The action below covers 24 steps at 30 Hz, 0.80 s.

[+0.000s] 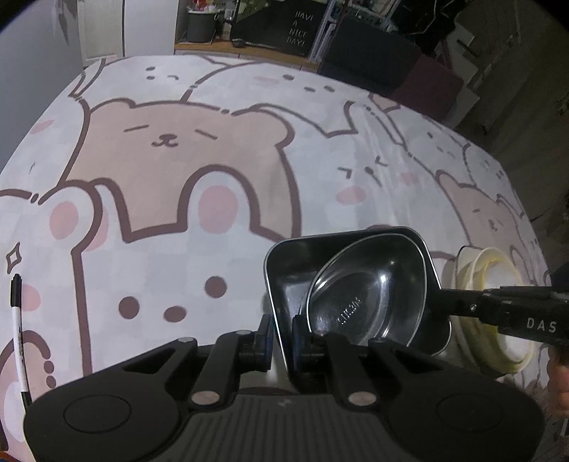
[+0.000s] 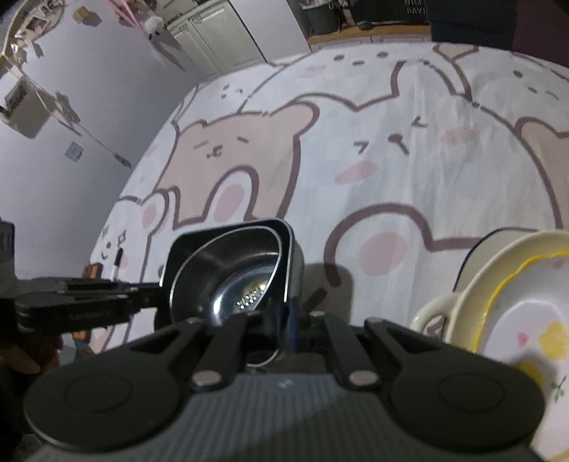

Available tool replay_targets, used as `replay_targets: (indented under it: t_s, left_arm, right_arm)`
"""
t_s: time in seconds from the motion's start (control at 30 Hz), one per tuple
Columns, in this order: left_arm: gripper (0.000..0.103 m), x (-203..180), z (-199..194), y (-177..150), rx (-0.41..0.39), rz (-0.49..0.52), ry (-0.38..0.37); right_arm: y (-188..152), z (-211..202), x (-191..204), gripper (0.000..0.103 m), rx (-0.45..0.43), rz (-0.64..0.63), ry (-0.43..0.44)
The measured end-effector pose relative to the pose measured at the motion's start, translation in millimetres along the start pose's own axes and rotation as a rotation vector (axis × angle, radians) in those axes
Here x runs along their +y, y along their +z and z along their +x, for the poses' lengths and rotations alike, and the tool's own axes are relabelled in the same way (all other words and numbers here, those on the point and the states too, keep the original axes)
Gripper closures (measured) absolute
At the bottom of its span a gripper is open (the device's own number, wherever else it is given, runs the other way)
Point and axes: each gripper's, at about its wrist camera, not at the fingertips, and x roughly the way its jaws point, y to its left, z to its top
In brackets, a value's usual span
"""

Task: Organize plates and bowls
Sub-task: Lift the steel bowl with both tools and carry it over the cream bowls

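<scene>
**A:** What are you working over?

**B:** A surface covered with a bear-print cloth (image 1: pixel 199 156), pale with tan bears and pink cheeks; what lies under the cloth I cannot tell. A black-capped marker (image 1: pixel 17 320) lies near its left edge. Behind it the room is dim: white cabinet doors (image 2: pixel 227 32), a grey wall on the left, and a dark sign (image 1: pixel 300 30) reading "HAVE A NICE DAY!".

**A:** And your left hand-held gripper (image 1: pixel 281 341)?

**B:** Its jaws are nearly closed, pinching the near wall of the black square tin (image 1: pixel 284 270), one blue pad outside and one inside.

**A:** The right one?

**B:** Your right hand-held gripper (image 2: pixel 282 330) is clamped on the opposite wall of the same tin, so you hold it from both sides.

**A:** How does the tin sit?

**B:** Its open mouth is tipped toward both cameras. A round steel bowl (image 1: pixel 366 295) is nested inside at a slant, its rim leaning on the tin's walls, stamped base visible. Whether the tin touches the cloth I cannot tell.

**A:** Anything else nearby?

**B:** Just to the tin's right sits a stack of cream plates (image 2: pixel 515 295), the top one with a yellow rim and a small flower print.
</scene>
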Motion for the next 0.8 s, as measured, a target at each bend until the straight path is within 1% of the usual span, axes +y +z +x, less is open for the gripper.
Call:
replay_targets:
  t_s: [0.3,0.5,0.8]
  left_arm:
    - [0.092,-33,-19,9,-0.068,-0.006,-0.027]
    - [0.092,-52,-38,12,-0.129,-0.017,-0.040]
    - [0.092,-91,-47,13,-0.157,0.014,-0.047]
  right_arm:
    - [5,-41,-11,0.097,-0.066,-0.010,-0.015]
    - [4,-65,-18,0.097,-0.100,-0.012,-0.025]
    - [-1,-99,-36,0.097,-0.136,0.007,-0.030]
